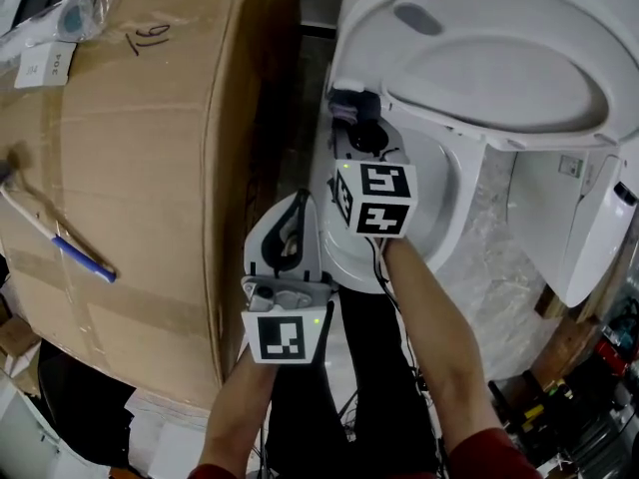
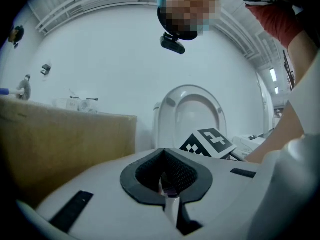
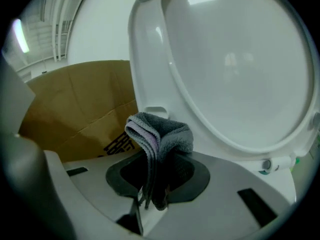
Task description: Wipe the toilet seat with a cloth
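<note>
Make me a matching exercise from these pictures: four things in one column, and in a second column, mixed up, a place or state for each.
Things:
1. cloth
2. toilet lid
3. left gripper
4. cardboard box

Places or states:
a. shut
b. standing beside the toilet
c. raised
d. folded and pinched in the right gripper

Pairs: 1-d, 2-c, 3-a, 4-b
</note>
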Available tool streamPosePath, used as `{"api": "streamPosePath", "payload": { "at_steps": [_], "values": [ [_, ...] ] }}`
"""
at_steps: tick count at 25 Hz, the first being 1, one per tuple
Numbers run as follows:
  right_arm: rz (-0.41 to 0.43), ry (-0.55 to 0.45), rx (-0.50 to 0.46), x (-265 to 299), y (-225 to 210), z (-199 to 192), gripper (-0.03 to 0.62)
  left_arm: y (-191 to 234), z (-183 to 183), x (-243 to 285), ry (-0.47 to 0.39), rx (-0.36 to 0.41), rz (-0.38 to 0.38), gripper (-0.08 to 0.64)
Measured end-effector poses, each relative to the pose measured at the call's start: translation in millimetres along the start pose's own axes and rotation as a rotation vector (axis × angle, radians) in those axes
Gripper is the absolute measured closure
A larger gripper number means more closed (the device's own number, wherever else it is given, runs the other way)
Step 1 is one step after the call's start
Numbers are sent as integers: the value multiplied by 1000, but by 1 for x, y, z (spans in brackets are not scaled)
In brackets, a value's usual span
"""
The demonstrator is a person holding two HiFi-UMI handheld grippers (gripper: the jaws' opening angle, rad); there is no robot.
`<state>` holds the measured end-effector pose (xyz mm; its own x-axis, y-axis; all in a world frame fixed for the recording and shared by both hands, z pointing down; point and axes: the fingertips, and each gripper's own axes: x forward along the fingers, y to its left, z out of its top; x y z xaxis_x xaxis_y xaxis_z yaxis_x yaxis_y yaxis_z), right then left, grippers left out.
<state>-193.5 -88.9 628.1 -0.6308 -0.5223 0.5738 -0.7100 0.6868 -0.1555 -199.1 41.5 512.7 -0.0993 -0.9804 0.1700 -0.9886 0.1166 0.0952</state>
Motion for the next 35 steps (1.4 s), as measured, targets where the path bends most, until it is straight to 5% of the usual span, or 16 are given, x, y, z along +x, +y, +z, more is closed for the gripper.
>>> {"api": "streamPosePath", "payload": {
  "at_steps": [9, 19, 24, 35],
  "values": [
    [43, -28, -148, -36, 16, 36, 514, -6, 34, -11, -16, 11, -3, 548],
    [68, -136, -206, -71, 33, 117, 514, -13, 93, -21, -70, 14, 15, 549],
    [67, -208, -374, -94, 44, 161, 514, -21, 115, -23, -84, 15, 5, 549],
    [81, -319, -509, -142, 41, 217, 514, -50, 147, -13, -128, 29, -21, 549]
  ]
}}
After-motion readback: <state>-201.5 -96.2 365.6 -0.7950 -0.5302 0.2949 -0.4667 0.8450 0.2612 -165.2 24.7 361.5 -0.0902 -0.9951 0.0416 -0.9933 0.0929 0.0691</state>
